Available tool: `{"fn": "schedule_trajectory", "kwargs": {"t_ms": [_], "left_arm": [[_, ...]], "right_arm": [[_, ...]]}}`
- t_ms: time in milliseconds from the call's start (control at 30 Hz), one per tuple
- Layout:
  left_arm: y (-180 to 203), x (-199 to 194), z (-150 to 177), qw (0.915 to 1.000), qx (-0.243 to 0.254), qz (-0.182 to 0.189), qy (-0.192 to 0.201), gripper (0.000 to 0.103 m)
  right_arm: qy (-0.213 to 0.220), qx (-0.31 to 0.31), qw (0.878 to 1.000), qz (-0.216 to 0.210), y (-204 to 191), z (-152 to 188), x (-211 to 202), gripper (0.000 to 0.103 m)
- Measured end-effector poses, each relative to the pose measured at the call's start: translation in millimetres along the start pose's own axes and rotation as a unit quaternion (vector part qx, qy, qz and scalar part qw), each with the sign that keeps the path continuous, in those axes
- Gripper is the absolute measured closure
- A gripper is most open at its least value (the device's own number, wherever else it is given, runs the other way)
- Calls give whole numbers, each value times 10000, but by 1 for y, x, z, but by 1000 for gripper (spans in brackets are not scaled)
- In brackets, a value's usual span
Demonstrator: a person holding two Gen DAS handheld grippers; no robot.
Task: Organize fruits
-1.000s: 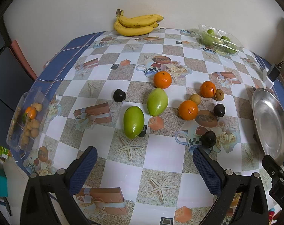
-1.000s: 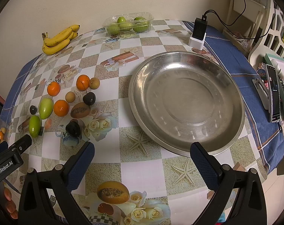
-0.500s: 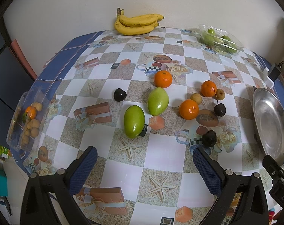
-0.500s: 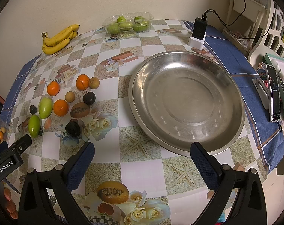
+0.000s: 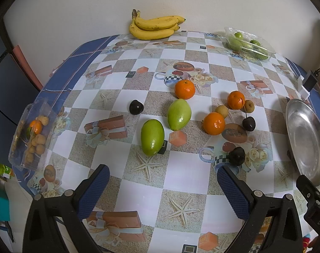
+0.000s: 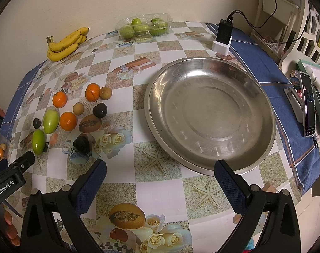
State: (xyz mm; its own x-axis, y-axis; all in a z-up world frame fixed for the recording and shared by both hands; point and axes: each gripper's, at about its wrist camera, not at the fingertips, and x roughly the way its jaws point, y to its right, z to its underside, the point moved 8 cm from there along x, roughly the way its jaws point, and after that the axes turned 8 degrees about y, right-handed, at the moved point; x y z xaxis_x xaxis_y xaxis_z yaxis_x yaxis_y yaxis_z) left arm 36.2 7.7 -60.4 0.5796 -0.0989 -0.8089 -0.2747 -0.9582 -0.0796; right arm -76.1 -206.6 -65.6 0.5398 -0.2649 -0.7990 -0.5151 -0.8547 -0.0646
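Observation:
Loose fruit lies on the checked tablecloth: two green mangoes (image 5: 152,137) (image 5: 179,114), three oranges (image 5: 184,89) (image 5: 214,123) (image 5: 235,100), dark cherries (image 5: 237,156) (image 5: 248,123) (image 5: 136,107) and small brown longans (image 5: 221,110). The same fruit shows at the left in the right wrist view, such as a mango (image 6: 38,141). A large steel plate (image 6: 210,113) sits empty on the right; its edge shows in the left wrist view (image 5: 303,135). My left gripper (image 5: 163,186) is open and empty, short of the fruit. My right gripper (image 6: 160,181) is open and empty at the plate's near rim.
Bananas (image 5: 154,27) and a clear tub of green fruit (image 5: 247,44) stand at the far edge by the wall. A plastic bag of small fruit (image 5: 32,135) lies at the left table edge. A charger (image 6: 223,35) and a phone (image 6: 308,103) are on the right.
The left wrist view has shifted very slightly; the fruit sits a touch farther right and lower. The right gripper has not moved. Both grippers stay open.

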Motion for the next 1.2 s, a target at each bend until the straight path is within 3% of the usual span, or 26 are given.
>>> {"fn": "schedule_trajectory", "kwargs": {"t_ms": [367, 667, 833, 967, 1100, 1200], "left_arm": [[-1, -5, -12, 9999, 10, 52, 160, 0], [-8, -5, -44, 9976, -345, 267, 536, 0], [-13, 10, -58, 9963, -593, 349, 512, 0], [-15, 19, -67, 9936, -763, 680, 475, 0], [-16, 27, -74, 9948, -618, 737, 340, 0], [-25, 33, -79, 9972, -558, 432, 226, 0]], "right_arm": [[-6, -61, 10000, -38, -5, -1, 1, 1], [173, 110, 9986, -487, -21, -24, -2, 1], [201, 152, 9962, -831, -42, -39, 2, 1], [142, 125, 9948, -1001, -59, -47, 9, 1], [-33, 76, 9939, -1103, -77, -50, 21, 1], [-117, -39, 9929, -1187, -93, -55, 28, 1]]}}
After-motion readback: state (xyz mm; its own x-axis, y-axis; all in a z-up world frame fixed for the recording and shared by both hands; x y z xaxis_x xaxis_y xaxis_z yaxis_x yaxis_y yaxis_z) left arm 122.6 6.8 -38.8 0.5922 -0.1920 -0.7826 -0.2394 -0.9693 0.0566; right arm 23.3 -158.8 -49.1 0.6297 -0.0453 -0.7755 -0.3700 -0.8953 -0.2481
